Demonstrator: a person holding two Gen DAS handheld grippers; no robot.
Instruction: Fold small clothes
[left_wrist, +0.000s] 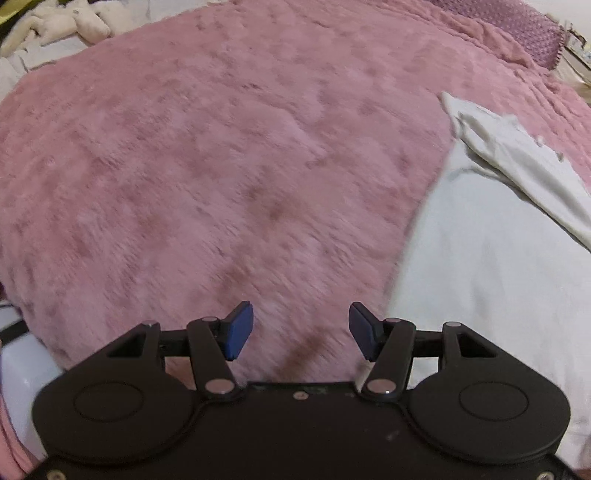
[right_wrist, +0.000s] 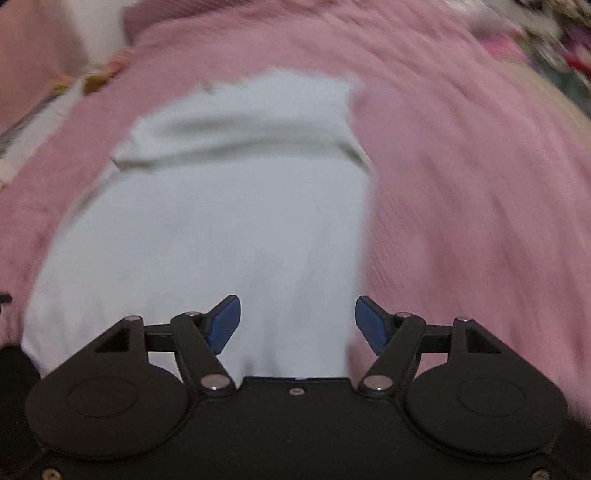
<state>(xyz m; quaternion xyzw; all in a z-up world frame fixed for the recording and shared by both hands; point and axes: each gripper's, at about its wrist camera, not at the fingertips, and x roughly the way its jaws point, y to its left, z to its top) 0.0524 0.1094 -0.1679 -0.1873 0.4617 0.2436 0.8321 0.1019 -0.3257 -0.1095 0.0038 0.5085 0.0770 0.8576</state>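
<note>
Both hand-held grippers (left_wrist: 301, 330) (right_wrist: 297, 325) (jaws spread) above garment (right_wrist: 221, 221).

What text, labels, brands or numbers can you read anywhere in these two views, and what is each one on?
None can be read.
White garment: no visible print or tag.
Left gripper and right gripper: plain black bodies, no markings.
Pink blanket: plain.
Clutter at the right wrist view's top right corner: too blurred to tell.

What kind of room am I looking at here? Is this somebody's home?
Most likely a bedroom at home. A fluffy pink blanket covers what looks like a bed, a pale garment lies spread on it for folding, and a cream soft toy sits at the far edge.
</note>
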